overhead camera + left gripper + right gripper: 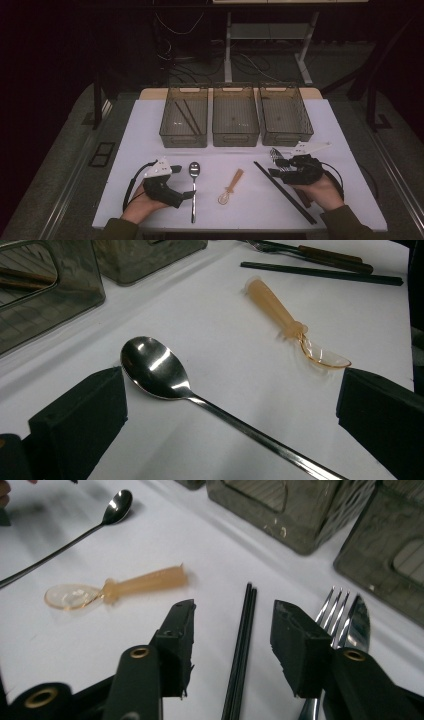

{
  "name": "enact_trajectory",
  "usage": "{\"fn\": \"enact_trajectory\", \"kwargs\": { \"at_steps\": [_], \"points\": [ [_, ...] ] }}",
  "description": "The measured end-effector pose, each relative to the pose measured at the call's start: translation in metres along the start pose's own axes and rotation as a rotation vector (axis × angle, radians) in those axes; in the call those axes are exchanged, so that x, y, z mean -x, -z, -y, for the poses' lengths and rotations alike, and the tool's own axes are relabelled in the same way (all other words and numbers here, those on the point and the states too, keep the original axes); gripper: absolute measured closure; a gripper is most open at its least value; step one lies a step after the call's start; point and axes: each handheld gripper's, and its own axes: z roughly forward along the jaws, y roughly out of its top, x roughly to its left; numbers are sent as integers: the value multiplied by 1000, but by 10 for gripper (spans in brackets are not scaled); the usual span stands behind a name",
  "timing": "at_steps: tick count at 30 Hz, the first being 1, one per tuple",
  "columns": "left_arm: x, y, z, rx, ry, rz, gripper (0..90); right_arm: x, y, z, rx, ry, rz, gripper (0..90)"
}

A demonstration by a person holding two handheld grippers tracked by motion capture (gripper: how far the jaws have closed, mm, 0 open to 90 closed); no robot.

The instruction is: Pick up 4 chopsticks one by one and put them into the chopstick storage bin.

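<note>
White table, bins, spoons, chopsticks

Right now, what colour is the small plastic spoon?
Translucent amber small plastic spoon, best seen in the left gripper view.

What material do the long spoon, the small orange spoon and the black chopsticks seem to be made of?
The long spoon looks like polished metal: its bowl mirrors bright highlights. The small orange spoon seems to be plastic, with a see-through bowl and a cloudy, matt handle. The black chopsticks are thin, dark and faintly glossy, perhaps plastic or lacquered wood; the look leaves it open.
</note>
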Motion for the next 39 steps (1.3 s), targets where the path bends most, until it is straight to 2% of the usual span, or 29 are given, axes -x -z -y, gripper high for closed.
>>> {"fn": "enact_trajectory", "kwargs": {
  "at_steps": [13, 21, 34, 39],
  "points": [
    [1, -1, 1, -10, -8, -13, 0, -9, 20, 35, -54, 16, 26, 710],
    [2, -2, 0, -21, -14, -18, 0, -11, 20, 52, -127, 31, 64, 774],
    [1, -1, 0, -18, -14, -24, 0, -9, 13, 57, -189, 39, 71, 813],
    [1, -1, 1, -16, -14, -24, 0, -9, 12, 58, -197, 43, 76, 813]
  ]
}}
